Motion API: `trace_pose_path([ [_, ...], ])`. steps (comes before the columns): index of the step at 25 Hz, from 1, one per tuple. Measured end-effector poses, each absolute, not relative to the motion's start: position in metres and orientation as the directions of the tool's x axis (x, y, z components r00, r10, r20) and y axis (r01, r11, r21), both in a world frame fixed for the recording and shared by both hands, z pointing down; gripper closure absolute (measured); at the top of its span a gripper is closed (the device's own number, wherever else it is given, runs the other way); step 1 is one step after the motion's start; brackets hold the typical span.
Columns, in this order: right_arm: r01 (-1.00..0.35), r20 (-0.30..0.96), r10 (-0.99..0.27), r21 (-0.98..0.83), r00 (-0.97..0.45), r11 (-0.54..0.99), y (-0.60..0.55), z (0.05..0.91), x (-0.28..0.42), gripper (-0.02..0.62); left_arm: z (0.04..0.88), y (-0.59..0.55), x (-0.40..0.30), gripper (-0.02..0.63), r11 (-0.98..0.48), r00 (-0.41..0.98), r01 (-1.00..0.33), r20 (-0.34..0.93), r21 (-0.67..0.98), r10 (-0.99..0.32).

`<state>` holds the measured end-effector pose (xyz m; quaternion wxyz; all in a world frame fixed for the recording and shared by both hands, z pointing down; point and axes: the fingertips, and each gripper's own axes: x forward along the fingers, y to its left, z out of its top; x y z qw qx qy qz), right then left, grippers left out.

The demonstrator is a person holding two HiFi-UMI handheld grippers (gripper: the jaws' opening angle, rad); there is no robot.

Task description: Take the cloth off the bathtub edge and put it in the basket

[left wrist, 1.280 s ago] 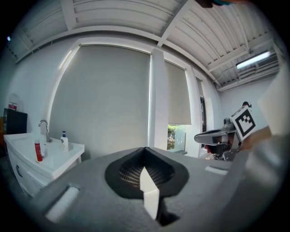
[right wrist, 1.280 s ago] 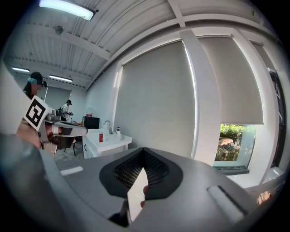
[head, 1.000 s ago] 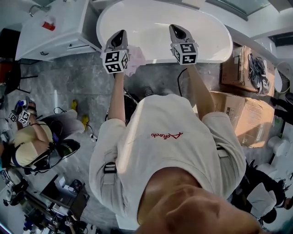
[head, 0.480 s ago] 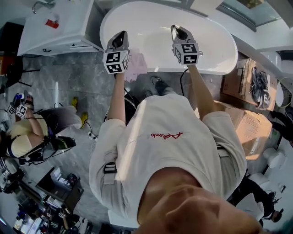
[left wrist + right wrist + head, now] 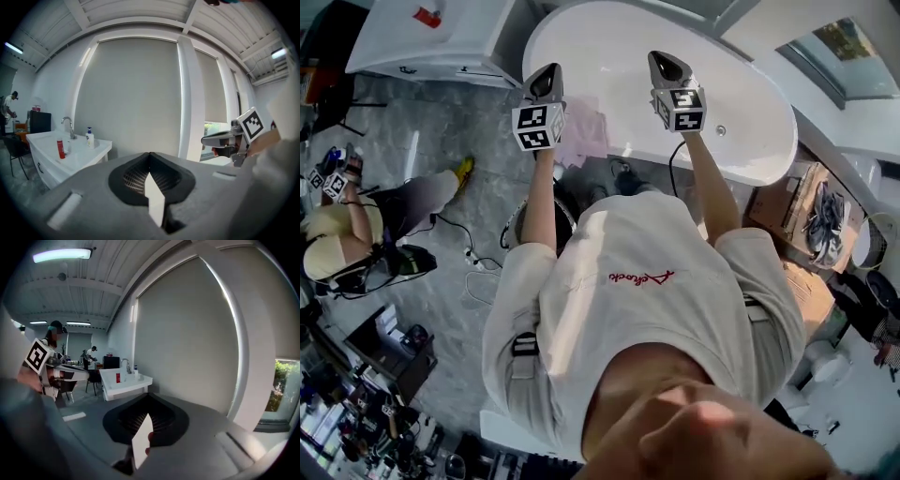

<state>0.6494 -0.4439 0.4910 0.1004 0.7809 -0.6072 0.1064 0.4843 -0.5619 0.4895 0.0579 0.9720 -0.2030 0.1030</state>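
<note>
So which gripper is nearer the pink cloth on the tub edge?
Left. The left gripper is close beside the pink cloth, which shows just to its right in the head view. The right gripper is farther away, on the cloth's other side.

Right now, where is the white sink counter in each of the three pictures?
Head view: the sink counter lies at the top left, beside the end of the bathtub.
Left gripper view: the sink counter stands low at the left, with a tap on top.
Right gripper view: the sink counter is small, left of centre.
Shared landmark: the red bottle on it.
</note>
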Motion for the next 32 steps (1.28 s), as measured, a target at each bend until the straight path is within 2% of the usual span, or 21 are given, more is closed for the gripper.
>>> trace_pose_path([
  [6, -0.999, 0.312, -0.949, 0.002, 0.041, -0.043, -0.525, 0.506, 0.603, 0.589, 0.508, -0.608, 0.42, 0.606, -0.809, 0.796, -0.582, 0.261, 0.086, -0.546],
  [13, -0.984, 0.377, -0.909, -0.044, -0.176, 0.172, -0.572, 0.541, 0.53, 0.589, 0.535, -0.619, 0.343, 0.606, -0.667, 0.661, -0.736, 0.331, 0.112, -0.674],
  [19, -0.969, 0.424, -0.873, -0.072, -0.243, 0.235, -0.578, 0.571, 0.499, 0.589, 0.569, -0.611, 0.319, 0.606, -0.617, 0.622, -0.772, 0.379, 0.151, -0.685],
  [32, -0.961, 0.565, -0.778, -0.143, -0.275, 0.236, -0.524, 0.663, 0.475, 0.589, 0.661, -0.558, 0.324, 0.606, -0.587, 0.631, -0.765, 0.495, 0.266, -0.598],
])
